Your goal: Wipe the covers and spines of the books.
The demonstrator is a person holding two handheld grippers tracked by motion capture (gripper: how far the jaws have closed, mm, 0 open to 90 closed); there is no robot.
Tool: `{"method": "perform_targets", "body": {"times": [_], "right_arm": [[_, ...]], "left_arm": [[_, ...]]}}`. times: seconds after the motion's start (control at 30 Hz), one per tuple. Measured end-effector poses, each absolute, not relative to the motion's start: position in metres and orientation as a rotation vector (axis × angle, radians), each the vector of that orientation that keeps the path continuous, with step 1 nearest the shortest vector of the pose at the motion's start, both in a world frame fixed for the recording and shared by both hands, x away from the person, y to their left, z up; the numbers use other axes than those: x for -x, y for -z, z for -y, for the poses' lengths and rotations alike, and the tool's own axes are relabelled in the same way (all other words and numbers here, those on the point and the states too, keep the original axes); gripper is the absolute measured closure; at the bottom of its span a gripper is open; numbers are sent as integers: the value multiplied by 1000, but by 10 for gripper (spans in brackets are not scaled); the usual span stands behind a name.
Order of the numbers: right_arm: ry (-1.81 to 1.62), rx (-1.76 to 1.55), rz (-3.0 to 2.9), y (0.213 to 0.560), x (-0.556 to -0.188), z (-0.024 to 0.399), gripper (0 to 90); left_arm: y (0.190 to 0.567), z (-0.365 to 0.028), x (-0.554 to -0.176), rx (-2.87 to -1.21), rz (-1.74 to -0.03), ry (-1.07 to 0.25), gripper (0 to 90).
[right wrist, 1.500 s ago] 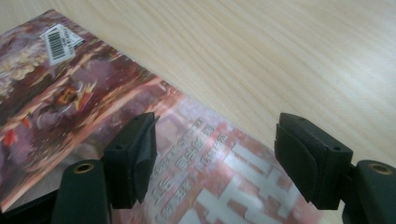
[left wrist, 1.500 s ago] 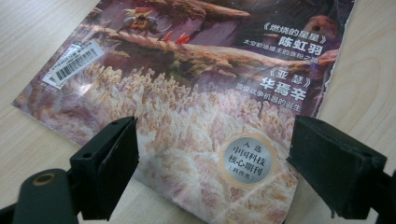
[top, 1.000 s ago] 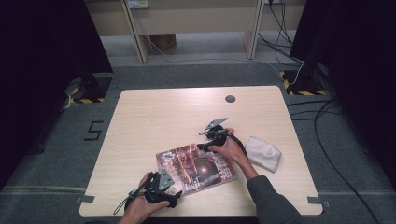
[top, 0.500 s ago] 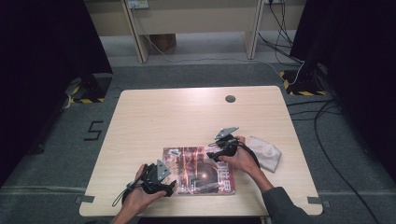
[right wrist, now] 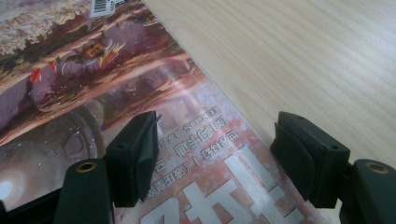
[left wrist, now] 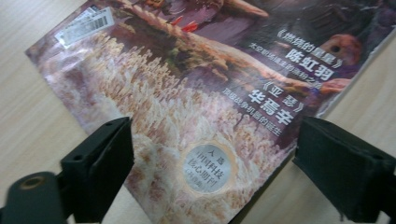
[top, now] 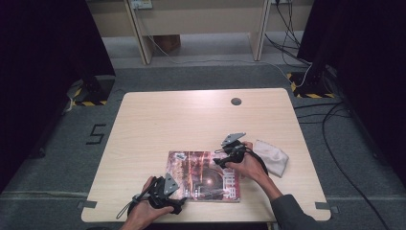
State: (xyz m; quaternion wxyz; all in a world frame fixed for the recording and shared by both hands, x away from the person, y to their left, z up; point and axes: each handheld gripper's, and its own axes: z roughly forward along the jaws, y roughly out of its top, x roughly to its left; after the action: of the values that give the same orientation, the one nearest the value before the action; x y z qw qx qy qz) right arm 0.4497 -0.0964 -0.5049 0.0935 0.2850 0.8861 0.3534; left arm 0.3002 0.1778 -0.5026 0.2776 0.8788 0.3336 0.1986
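Magazine: a glossy magazine [top: 205, 175] with a reddish-brown illustrated cover lies flat in the lower centre of the high view, near the front edge of the table.
Left gripper: the left gripper [left wrist: 212, 170] has just been opening its jaws; they now stand wide above the cover's corner by the round gold seal [left wrist: 209, 165], pads clear of the paper, holding nothing. In the high view it sits at the magazine's lower left corner [top: 165, 194].
Right gripper: the right gripper [right wrist: 215, 154] has its jaws well apart, one pad over the cover lettering, the other over the magazine's edge where it meets bare wood; nothing is clamped. In the high view it hovers at the magazine's upper right [top: 229, 155].
Table: a light wooden table [top: 191, 120], with a round cable hole [top: 236, 101] toward the upper centre of the frame.
Cloth: a white folded cloth [top: 271, 156] lies right of the right hand, apart from the magazine.
Step in hand: seemingly squaring up or taking hold of the magazine.
Doing it well: likely best to steady the near corner with the left gripper while the right slides one pad under the edge, closing gently so the slick cover neither creases nor skids.
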Motion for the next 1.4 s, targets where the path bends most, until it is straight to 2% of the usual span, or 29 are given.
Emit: {"method": "perform_targets", "body": {"times": [0.07, 0.17, 0.23, 0.67, 0.77, 0.83, 1.03, 1.23, 1.4], "right_arm": [[-1042, -848, -2631, 504, -448, 98, 314], [-1016, -858, -2632, 503, -441, 104, 314], [-991, -849, -2633, 501, -434, 109, 314], [-969, -829, -2669, 499, -378, 126, 296], [-971, -825, -2680, 499, -372, 126, 301], [-971, -834, -2679, 498, -372, 127, 330], [-1110, -915, -2607, 493, -386, 129, 366], [-1154, -1000, -2567, 496, -407, 121, 401], [-1192, -1094, -2555, 502, -421, 117, 421]], "left_arm": [[503, -180, -305, -2366, -917, -537, 15], [502, -183, -312, -2370, -946, -584, 0], [501, -186, -319, -2373, -950, -637, 13], [501, -201, -369, -2314, -1106, -734, 58], [500, -200, -372, -2306, -1099, -734, 123], [499, -200, -369, -2291, -1097, -725, 169], [497, -196, -350, -2267, -1077, -632, 151], [498, -188, -329, -2281, -1027, -612, 151], [499, -185, -328, -2281, -1024, -616, 152]]}}
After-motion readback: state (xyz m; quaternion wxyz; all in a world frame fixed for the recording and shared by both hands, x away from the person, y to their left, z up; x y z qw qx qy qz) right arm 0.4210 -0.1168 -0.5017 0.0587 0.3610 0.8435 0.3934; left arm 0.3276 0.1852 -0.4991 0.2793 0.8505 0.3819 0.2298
